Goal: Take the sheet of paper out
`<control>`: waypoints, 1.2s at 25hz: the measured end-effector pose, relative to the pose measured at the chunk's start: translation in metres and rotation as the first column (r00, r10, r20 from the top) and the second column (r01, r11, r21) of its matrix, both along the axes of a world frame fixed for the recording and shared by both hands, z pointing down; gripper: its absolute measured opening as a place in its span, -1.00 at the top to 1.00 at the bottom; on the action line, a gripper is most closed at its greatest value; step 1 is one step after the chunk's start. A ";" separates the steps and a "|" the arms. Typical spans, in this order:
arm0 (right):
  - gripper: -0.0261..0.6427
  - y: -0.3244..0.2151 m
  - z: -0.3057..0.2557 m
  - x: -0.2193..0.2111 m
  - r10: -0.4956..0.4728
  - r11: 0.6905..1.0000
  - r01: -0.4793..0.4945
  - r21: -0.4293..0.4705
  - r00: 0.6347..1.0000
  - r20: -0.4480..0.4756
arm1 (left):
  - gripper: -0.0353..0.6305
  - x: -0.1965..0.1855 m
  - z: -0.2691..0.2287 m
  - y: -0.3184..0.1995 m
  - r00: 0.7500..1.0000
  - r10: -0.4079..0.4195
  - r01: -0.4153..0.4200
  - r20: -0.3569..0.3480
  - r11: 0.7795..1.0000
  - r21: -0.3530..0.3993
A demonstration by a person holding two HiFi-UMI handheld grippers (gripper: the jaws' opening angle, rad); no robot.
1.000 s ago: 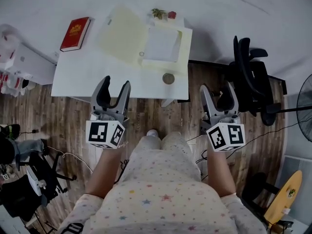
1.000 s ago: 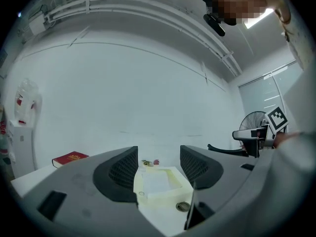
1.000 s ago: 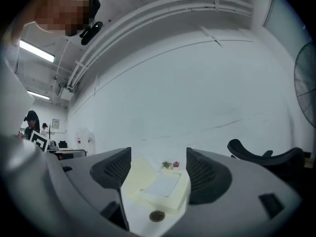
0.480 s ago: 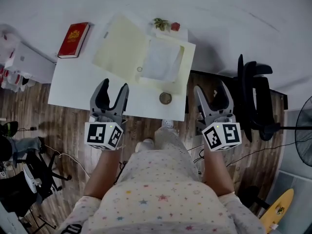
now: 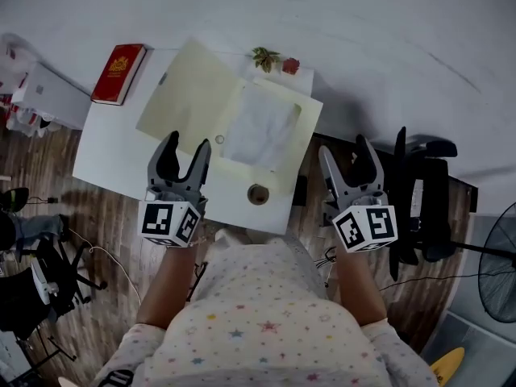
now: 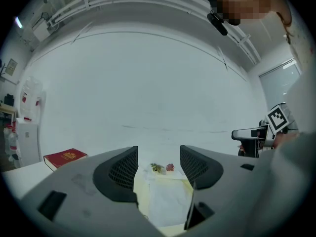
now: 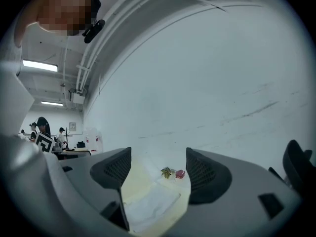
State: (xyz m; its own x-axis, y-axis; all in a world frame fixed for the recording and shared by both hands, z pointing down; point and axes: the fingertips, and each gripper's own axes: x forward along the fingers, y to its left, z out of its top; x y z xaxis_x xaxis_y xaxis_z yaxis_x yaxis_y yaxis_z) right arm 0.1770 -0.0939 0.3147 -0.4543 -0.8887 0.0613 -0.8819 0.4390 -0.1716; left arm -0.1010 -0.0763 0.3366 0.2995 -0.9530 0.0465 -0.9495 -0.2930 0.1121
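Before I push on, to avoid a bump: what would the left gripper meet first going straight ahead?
Probably the open yellow folder, whose sheet of paper shows between the open jaws of the left gripper. Height above the table is unclear; held level, it might pass over them toward the wall.

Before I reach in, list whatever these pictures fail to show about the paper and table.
1. Sheet of paper: head view too small to tell whether it lies loose or tucked into the folder; the left gripper body cuts off its near end in that gripper's view.
2. Round thing by the table edge: too small to identify.
3. Red book: cover print unreadable.
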 end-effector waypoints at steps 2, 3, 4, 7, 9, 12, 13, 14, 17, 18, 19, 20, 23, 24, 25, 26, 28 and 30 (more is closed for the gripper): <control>-0.06 -0.011 0.001 0.002 -0.006 1.000 0.006 -0.004 1.000 0.004 | 0.16 0.002 0.001 -0.009 1.000 -0.007 0.007 -0.001 1.000 -0.007; -0.06 -0.016 0.002 0.002 -0.008 1.000 0.008 -0.006 1.000 0.005 | 0.16 0.003 0.002 -0.014 1.000 -0.009 0.009 -0.001 1.000 -0.010; -0.06 -0.020 0.003 0.001 -0.009 1.000 0.009 -0.010 1.000 0.006 | 0.16 0.003 0.003 -0.019 1.000 -0.009 0.009 -0.003 1.000 -0.014; -0.06 -0.030 0.009 -0.003 -0.005 1.000 0.006 -0.028 1.000 0.010 | 0.16 0.004 0.007 -0.033 1.000 0.002 -0.003 -0.012 1.000 -0.025; -0.06 -0.036 0.012 -0.006 0.005 0.999 -0.005 -0.037 1.000 0.004 | 0.16 0.005 0.010 -0.044 1.000 0.023 -0.024 -0.014 0.999 -0.033; -0.06 -0.044 0.018 -0.007 0.046 0.998 -0.046 -0.051 0.999 -0.005 | 0.16 0.007 0.018 -0.058 0.998 0.065 -0.066 -0.013 0.996 -0.052; -0.06 -0.047 0.021 -0.008 0.062 0.996 -0.062 -0.056 0.998 -0.004 | 0.16 0.007 0.022 -0.063 0.997 0.079 -0.080 -0.011 0.995 -0.060; -0.06 -0.050 0.024 -0.009 0.078 0.995 -0.078 -0.065 0.997 -0.002 | 0.16 0.008 0.026 -0.067 0.995 0.094 -0.095 -0.011 0.993 -0.070; -0.06 -0.058 0.033 -0.019 0.106 0.990 -0.106 -0.096 0.994 -0.006 | 0.16 0.008 0.042 -0.082 0.989 0.143 -0.145 -0.027 0.983 -0.109; -0.06 -0.060 0.035 -0.024 0.109 0.989 -0.109 -0.101 0.994 -0.010 | 0.16 0.008 0.047 -0.087 0.987 0.157 -0.159 -0.029 0.980 -0.119; -0.06 -0.063 0.036 -0.027 0.111 0.988 -0.112 -0.103 0.994 -0.015 | 0.16 0.008 0.052 -0.092 0.985 0.168 -0.170 -0.028 0.977 -0.129; -0.06 -0.066 0.038 -0.030 0.114 0.988 -0.115 -0.104 0.993 -0.017 | 0.16 0.008 0.058 -0.097 0.984 0.176 -0.178 -0.028 0.974 -0.138; -0.06 -0.073 0.047 -0.034 0.132 0.984 -0.134 -0.119 0.991 -0.018 | 0.16 0.007 0.077 -0.107 0.982 0.187 -0.191 -0.035 0.967 -0.172; -0.06 -0.074 0.051 -0.034 0.141 0.981 -0.142 -0.130 0.990 -0.021 | 0.16 0.007 0.084 -0.110 0.981 0.190 -0.194 -0.040 0.963 -0.186; -0.06 -0.076 0.056 -0.033 0.148 0.979 -0.150 -0.141 0.989 -0.026 | 0.16 0.008 0.091 -0.112 0.980 0.194 -0.199 -0.044 0.959 -0.200; -0.06 -0.077 0.061 -0.033 0.155 0.976 -0.158 -0.151 0.987 -0.030 | 0.16 0.009 0.098 -0.114 0.979 0.200 -0.205 -0.046 0.955 -0.214; -0.06 -0.080 0.071 -0.032 0.166 0.971 -0.169 -0.168 0.986 -0.036 | 0.16 0.011 0.112 -0.118 0.976 0.214 -0.218 -0.041 0.946 -0.239; -0.06 -0.082 0.079 -0.032 0.175 0.966 -0.179 -0.189 0.984 -0.038 | 0.16 0.014 0.126 -0.121 0.973 0.228 -0.229 -0.035 0.936 -0.268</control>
State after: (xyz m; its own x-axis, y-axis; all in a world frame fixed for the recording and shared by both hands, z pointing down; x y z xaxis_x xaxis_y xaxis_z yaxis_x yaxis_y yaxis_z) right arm 0.1452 -0.1759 0.3936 -0.2880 -0.9256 0.2454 -0.9469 0.2369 -0.2175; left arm -0.0869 -0.1973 0.4625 0.5080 -0.8114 0.2892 -0.8602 -0.4602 0.2198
